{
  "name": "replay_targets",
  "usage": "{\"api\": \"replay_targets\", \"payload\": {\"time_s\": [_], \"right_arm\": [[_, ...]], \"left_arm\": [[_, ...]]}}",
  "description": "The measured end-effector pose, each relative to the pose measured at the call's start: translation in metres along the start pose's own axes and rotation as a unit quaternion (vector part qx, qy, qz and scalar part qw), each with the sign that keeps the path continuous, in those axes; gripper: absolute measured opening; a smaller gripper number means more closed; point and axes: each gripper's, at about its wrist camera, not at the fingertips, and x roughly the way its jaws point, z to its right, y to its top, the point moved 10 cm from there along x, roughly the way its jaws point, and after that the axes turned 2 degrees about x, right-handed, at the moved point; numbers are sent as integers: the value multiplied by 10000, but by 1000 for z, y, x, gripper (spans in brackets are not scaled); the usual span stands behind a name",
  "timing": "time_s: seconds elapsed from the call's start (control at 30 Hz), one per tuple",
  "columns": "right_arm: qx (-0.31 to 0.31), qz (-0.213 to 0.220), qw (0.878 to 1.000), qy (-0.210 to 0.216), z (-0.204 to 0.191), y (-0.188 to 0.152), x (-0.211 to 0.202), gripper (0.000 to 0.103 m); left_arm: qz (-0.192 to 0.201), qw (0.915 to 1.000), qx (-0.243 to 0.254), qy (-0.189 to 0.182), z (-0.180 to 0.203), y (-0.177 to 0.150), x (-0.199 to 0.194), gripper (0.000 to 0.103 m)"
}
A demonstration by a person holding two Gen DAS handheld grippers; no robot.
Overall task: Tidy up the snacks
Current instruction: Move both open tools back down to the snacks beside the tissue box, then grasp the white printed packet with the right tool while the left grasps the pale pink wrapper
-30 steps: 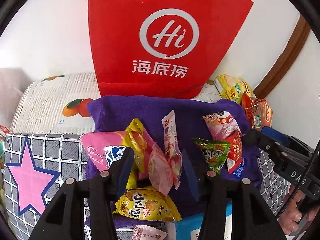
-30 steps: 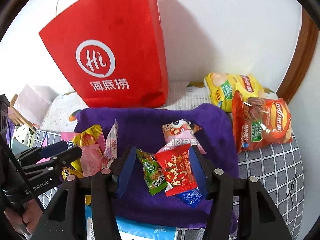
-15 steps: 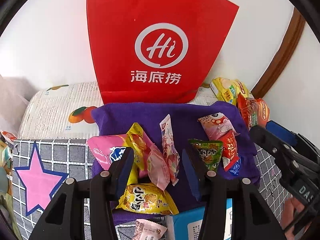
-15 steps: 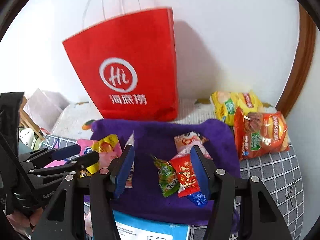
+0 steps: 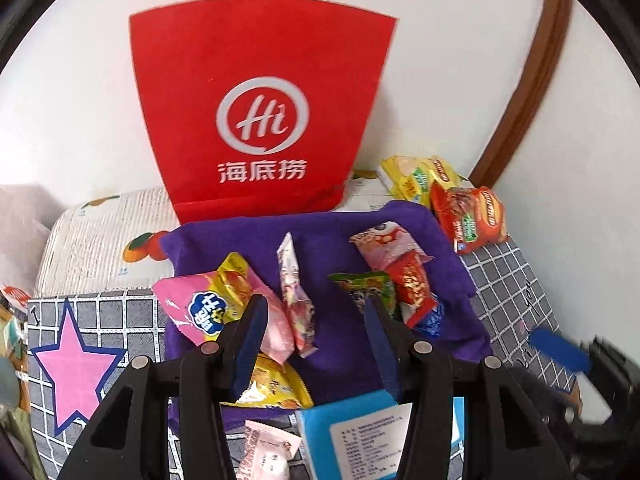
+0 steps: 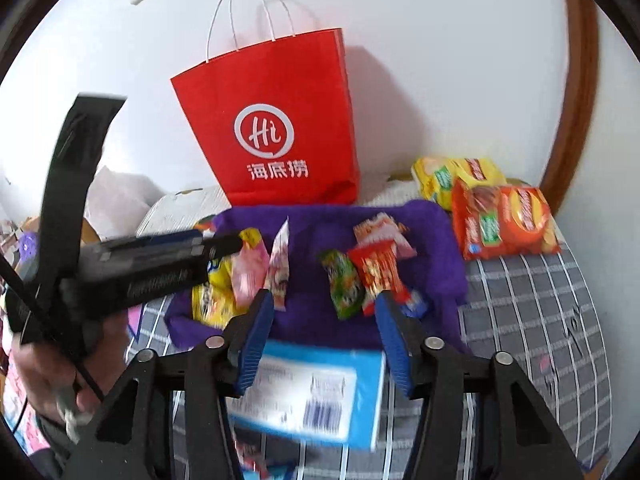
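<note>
Hovering above the near edge of the purple towel [image 5: 344, 236], the left gripper [image 5: 316, 320] is keeping its blue fingers [image 5: 250, 334] partly spread, pinching nothing. Closing a little, the right gripper [image 6: 324, 320] is also gripping nothing; only the blue box [image 6: 312, 392] is showing in the gap, lying below on the checked cloth [image 6: 532, 320].

Snacks are lying scattered on the towel. On the left, a pink packet [image 5: 196, 308], a yellow packet [image 5: 236, 280] and a slim pink-and-white sachet [image 5: 294, 300] are overlapping in a heap, with another yellow bag [image 5: 276, 388] nearer. On the right, a green packet [image 5: 364, 286], a red packet [image 5: 412, 288] and a pale pink packet [image 5: 384, 242] are touching one another, a small blue sweet [image 5: 434, 318] just beside them.

Farther back, a red paper bag [image 6: 280, 128] is standing upright against the white wall. At the far right, a yellow chip bag [image 6: 456, 178] and an orange chip bag [image 6: 504, 220] are resting side by side off the towel.
</note>
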Motion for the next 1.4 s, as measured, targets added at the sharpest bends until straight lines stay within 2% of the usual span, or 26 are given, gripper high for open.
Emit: {"api": "replay_targets", "payload": {"time_s": [0.07, 0.2, 0.3, 0.53, 0.67, 0.8, 1.07, 1.13, 1.17, 1.2, 1.23, 1.3, 1.4], "right_arm": [[78, -30, 10000, 24, 4, -16, -10, 43], [91, -153, 9998, 52, 6, -45, -22, 43], [6, -265, 9996, 78, 3, -68, -25, 43], [52, -534, 9980, 321, -11, -112, -10, 43], [-9, -723, 9962, 478, -27, -129, 5, 48], [-126, -860, 9942, 630, -46, -143, 18, 48], [-360, -1256, 9895, 623, -66, -168, 53, 48], [-420, -1292, 9893, 541, -65, -173, 58, 38], [-453, -1281, 9893, 531, -65, -174, 58, 38], [-466, -1232, 9897, 566, -65, -173, 58, 33], [-469, -1175, 9900, 618, -65, -173, 55, 23], [-449, -1115, 9902, 708, -64, -172, 49, 24], [-388, -928, 9935, 531, -50, -168, 37, 23]], "left_arm": [[72, 9999, 84, -14, 7, 0, -7, 48], [253, 9995, 207, -15, 17, 1, -24, 48], [229, 9996, 171, 11, 14, -8, -33, 48], [80, 9995, -5, 298, -24, -45, -44, 51], [-35, 9988, -263, 415, -54, -73, -49, 51], [-177, 9977, -425, 498, -76, -99, -50, 51], [-387, 9963, -563, 518, -94, -131, -43, 51], [-428, 9963, -560, 500, -93, -134, -38, 51], [-451, 9963, -558, 479, -92, -136, -35, 51], [-475, 9963, -552, 463, -90, -137, -33, 51], [-509, 9962, -547, 448, -89, -139, -29, 51], [-573, 9960, -535, 417, -85, -142, -22, 51], [-657, 9958, -507, 388, -80, -147, -12, 51]]}}
